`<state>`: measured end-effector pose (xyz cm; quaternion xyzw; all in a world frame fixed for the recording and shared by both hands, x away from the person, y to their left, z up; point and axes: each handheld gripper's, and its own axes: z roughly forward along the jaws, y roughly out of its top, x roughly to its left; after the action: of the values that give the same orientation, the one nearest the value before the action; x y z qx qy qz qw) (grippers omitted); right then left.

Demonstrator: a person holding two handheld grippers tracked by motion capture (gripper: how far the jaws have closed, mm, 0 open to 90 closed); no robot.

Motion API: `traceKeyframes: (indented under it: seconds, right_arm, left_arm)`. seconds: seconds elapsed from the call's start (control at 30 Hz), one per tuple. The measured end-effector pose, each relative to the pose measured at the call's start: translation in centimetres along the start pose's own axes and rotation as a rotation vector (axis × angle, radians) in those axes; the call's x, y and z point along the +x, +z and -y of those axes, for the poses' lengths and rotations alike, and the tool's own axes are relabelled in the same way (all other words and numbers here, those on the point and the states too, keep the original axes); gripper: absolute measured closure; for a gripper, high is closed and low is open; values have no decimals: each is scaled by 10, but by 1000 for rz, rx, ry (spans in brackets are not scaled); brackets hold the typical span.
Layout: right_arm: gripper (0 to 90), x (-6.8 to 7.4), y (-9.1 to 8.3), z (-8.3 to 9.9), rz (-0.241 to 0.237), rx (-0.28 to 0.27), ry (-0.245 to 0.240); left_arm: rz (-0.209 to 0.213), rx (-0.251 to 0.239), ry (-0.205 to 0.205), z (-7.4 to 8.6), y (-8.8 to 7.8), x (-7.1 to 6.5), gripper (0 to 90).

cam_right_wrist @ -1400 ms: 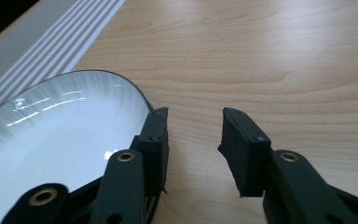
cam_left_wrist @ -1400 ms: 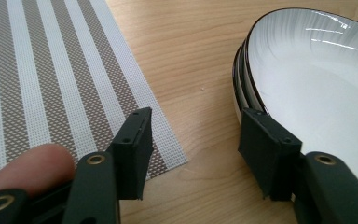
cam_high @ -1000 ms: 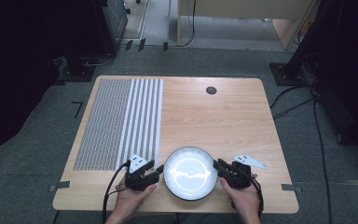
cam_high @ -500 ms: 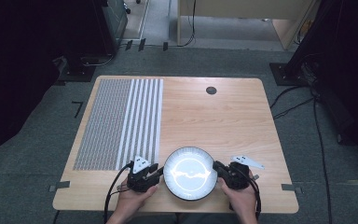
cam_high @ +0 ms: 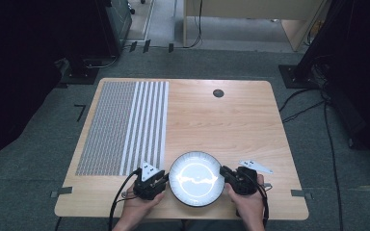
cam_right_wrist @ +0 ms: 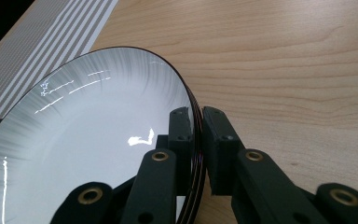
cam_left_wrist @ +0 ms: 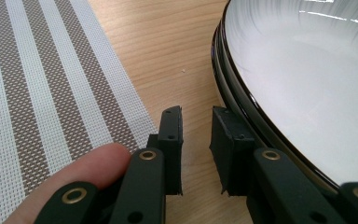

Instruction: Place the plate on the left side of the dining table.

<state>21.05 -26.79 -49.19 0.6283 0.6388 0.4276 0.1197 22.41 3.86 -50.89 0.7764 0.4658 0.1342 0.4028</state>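
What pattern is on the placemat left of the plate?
Brown-and-white woven stripes on the placemat, clearest in the left gripper view.

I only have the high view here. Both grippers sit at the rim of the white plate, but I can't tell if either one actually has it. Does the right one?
Observer: Yes. In the right gripper view the right gripper has one jaw over and one jaw under the dark rim of the round white plate, closed on it.
Operator: And the left?
Observer: No. The left gripper is open, bare wooden table showing between its jaws; the plate's rim lies beside its right-hand jaw.
Operator: Is it over the placemat?
Observer: No, the striped woven placemat lies off to its side.
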Motion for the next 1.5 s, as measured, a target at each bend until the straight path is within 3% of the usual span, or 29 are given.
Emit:
traceKeyframes:
  seconds: [0.33,0.53,0.7,0.8,0.9,1.13,1.3,1.5]
  right_arm:
    - [834,3,1,1,21,-10,-22]
    - [851,-2,0,2,-10,-19,31]
    - [855,-8,0,1,-48,-17,105]
    - [856,-10,0,1,-58,-16,119]
    - [857,-10,0,1,-60,-16,119]
    - [857,-10,0,1,-62,-14,122]
    - [856,-12,0,1,-69,-18,124]
    - [855,-13,0,1,-78,-15,141]
  left_arm:
    - [3,-5,4,1,0,-1,769]
    - [-7,22,20,3,4,-4,778]
    - [-5,11,13,2,3,-2,768]
    - [-1,-8,6,1,0,0,743]
    - [26,-54,-17,-3,-7,2,729]
    - [46,-68,-49,-4,-9,5,712]
    - [92,-115,-110,-7,-16,10,666]
    - [135,-144,-141,-8,-20,15,604]
